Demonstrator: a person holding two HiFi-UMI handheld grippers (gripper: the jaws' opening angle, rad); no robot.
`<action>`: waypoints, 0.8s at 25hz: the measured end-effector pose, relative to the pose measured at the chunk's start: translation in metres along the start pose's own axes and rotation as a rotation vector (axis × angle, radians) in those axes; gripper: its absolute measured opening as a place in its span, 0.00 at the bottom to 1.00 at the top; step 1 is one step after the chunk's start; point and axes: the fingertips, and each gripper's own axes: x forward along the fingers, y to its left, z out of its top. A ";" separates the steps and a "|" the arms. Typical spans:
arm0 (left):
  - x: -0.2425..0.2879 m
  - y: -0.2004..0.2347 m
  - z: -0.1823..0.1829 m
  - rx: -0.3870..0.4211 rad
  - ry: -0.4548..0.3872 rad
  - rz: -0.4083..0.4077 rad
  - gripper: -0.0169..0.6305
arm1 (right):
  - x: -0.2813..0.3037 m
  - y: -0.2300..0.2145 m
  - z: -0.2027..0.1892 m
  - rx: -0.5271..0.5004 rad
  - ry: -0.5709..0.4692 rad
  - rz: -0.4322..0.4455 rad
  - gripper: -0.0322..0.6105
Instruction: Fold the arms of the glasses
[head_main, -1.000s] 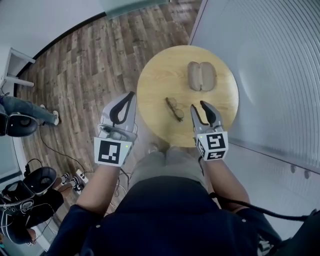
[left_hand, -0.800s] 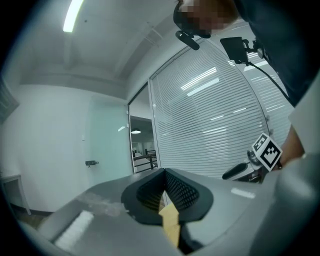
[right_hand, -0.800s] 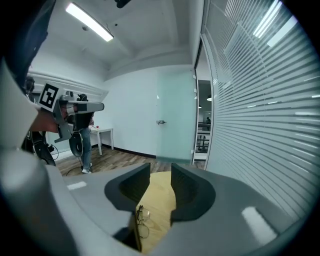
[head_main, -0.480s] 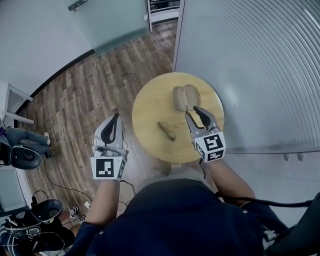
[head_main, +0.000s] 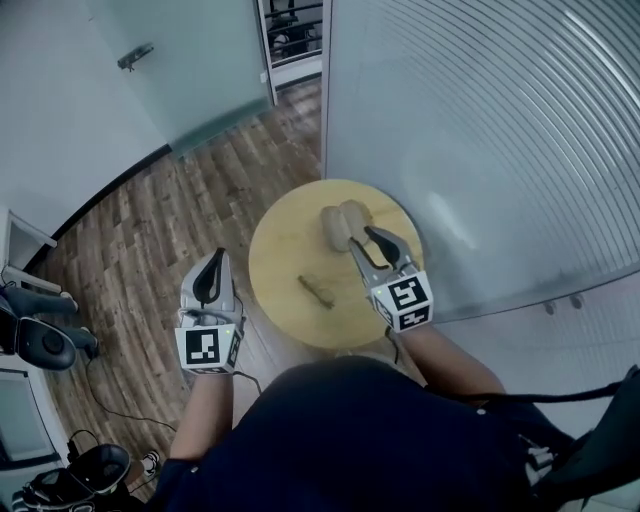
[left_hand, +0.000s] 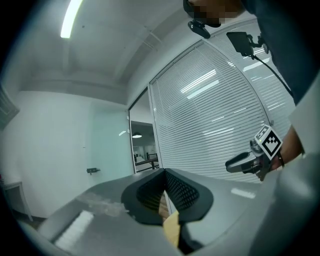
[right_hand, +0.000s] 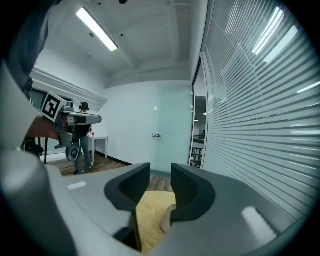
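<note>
The left gripper (head_main: 215, 262) hung off the rim of the round tabletop (head_main: 280, 250), over the wooden floor (head_main: 150, 230), with its jaws pressed together at the tips and nothing between them. The right gripper (head_main: 362, 238) was held above the tabletop's far side, jaws spread and empty; through their gap its own view showed only bare wood and an edge of the open case (head_main: 341, 225), which lay just ahead of and below them. The glasses (head_main: 317, 291) lay on the tabletop between the two grippers, below both, and neither gripper view showed them. From the right jaws they sat to the left and back toward the person; from the left jaws they were well off to the right, across the rim. Their long axis ran slantwise, from far-left to near-right in the head view. The right gripper looked the nearer, so any reach would probably fall to it, drawing back and down. Whether the arms were already folded was too small to tell.
</note>
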 end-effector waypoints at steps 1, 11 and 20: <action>0.002 0.000 0.003 0.003 -0.004 -0.001 0.03 | -0.001 -0.002 0.002 0.001 -0.004 -0.005 0.27; 0.009 0.002 0.005 -0.005 -0.012 -0.009 0.03 | -0.007 -0.020 0.014 0.013 -0.084 -0.006 0.23; 0.001 -0.007 0.002 -0.008 -0.012 -0.030 0.03 | -0.015 -0.010 0.012 0.039 -0.098 0.021 0.08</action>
